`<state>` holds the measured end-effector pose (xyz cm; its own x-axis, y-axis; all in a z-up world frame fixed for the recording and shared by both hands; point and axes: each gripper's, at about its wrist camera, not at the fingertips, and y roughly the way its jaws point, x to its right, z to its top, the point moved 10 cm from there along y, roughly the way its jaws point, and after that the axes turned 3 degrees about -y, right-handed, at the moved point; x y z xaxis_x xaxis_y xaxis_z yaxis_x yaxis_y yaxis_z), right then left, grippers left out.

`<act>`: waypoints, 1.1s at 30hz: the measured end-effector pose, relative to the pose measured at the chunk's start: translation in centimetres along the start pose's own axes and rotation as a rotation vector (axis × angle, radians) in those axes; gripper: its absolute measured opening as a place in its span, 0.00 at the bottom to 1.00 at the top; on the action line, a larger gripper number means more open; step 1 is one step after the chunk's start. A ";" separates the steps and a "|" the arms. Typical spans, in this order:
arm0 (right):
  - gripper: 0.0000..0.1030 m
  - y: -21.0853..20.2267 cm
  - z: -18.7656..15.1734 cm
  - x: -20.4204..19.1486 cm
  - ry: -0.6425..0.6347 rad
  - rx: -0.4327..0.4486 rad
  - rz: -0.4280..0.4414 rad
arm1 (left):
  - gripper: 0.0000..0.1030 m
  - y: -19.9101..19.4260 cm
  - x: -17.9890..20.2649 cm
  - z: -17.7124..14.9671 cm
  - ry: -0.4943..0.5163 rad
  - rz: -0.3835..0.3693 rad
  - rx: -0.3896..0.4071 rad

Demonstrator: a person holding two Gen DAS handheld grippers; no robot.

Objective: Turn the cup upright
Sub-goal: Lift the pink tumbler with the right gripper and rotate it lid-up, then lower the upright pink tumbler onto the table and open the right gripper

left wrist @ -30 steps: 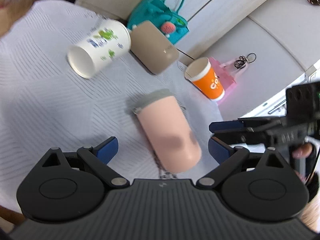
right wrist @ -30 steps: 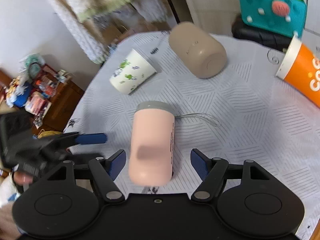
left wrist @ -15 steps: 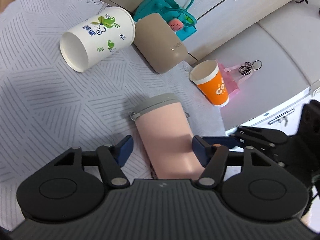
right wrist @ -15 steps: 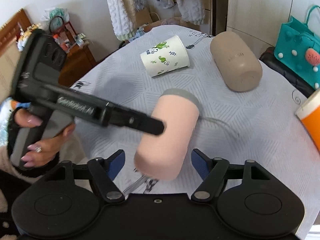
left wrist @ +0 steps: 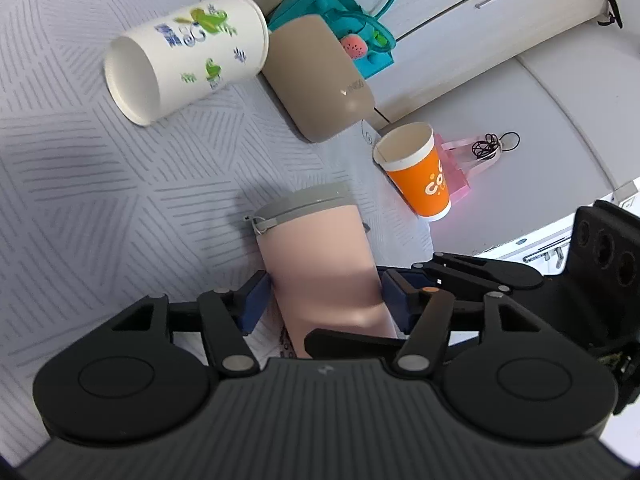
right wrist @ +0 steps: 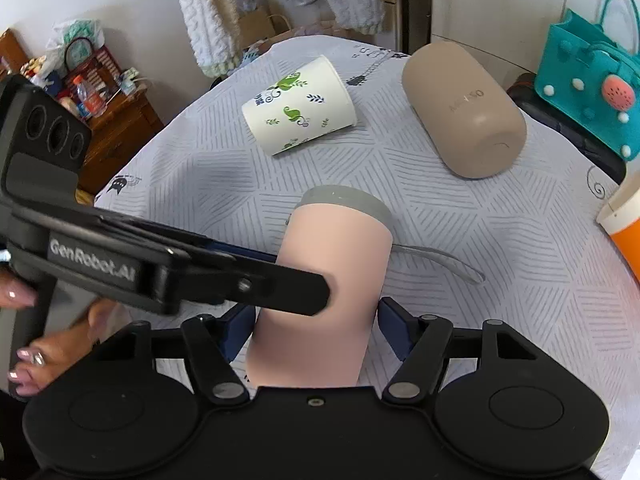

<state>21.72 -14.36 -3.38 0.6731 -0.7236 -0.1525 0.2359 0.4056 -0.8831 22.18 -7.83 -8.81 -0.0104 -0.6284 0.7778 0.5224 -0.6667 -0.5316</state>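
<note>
- Item: pink cup (left wrist: pixel 320 264), grey lid (left wrist: pixel 304 202), grey strap trailing on the tablecloth (right wrist: pixel 224 176). It sits near the middle of the table, between both of your grippers.
- Left gripper (left wrist: pixel 324 300): blue pads pressed to either side of the cup's lower body, so you are gripping it.
- Right gripper (right wrist: pixel 316 328): jaws straddle the same cup near its base; the pads look close to the wall, but contact cannot be confirmed (the left tool crosses the view).
- Progress: grasp made; the flip itself is not finished. By my reading the cup is raised at the base end and partway through the turn.
- Orientation: long axis tilted, lid end pointing away from you and down toward the cloth, base toward the cameras.
- Remaining: swing the lid end up, set the base down, release.
- Also present (untouched): white printed cup (left wrist: pixel 184 56), tan tumbler (right wrist: pixel 464 108), both lying down; orange cup (left wrist: pixel 420 172) standing.
</note>
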 end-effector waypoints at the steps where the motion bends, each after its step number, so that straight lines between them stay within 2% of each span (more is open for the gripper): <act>1: 0.70 -0.1 -0.1 0.0 0.005 0.003 -0.001 | 0.61 0.3 0.0 -0.1 -0.009 -0.004 -0.008; 6: 0.69 -0.9 -0.3 -0.5 0.013 0.059 -0.005 | 0.63 0.5 0.2 -0.2 0.009 0.001 0.011; 10: 0.64 -2.3 -0.3 -1.9 -0.016 0.174 0.014 | 0.60 -0.8 1.1 0.2 0.149 0.035 0.105; 16: 0.62 -2.8 -0.6 -3.9 -0.090 0.329 -0.049 | 0.60 -2.6 2.0 0.6 0.330 0.054 0.180; 22: 0.62 -2.6 -1.3 -5.6 -0.154 0.490 -0.167 | 0.59 -4.0 3.2 0.3 0.499 0.076 0.261; 27: 0.62 -2.8 -2.1 -6.2 -0.207 0.626 -0.323 | 0.60 -4.8 4.5 -0.4 0.642 0.082 0.336; 30: 0.61 -2.7 -2.2 -6.1 -0.209 0.667 -0.379 | 0.60 -4.7 5.1 -0.7 0.690 0.079 0.364; 33: 0.61 -2.0 -2.2 -5.7 -0.221 0.662 -0.452 | 0.60 -4.1 5.3 -1.0 0.726 0.105 0.365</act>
<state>15.81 -12.25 -1.76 0.5200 -0.7973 0.3062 0.8339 0.3965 -0.3839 19.13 -8.88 -2.83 -0.4301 -0.8669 0.2522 0.7948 -0.4960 -0.3496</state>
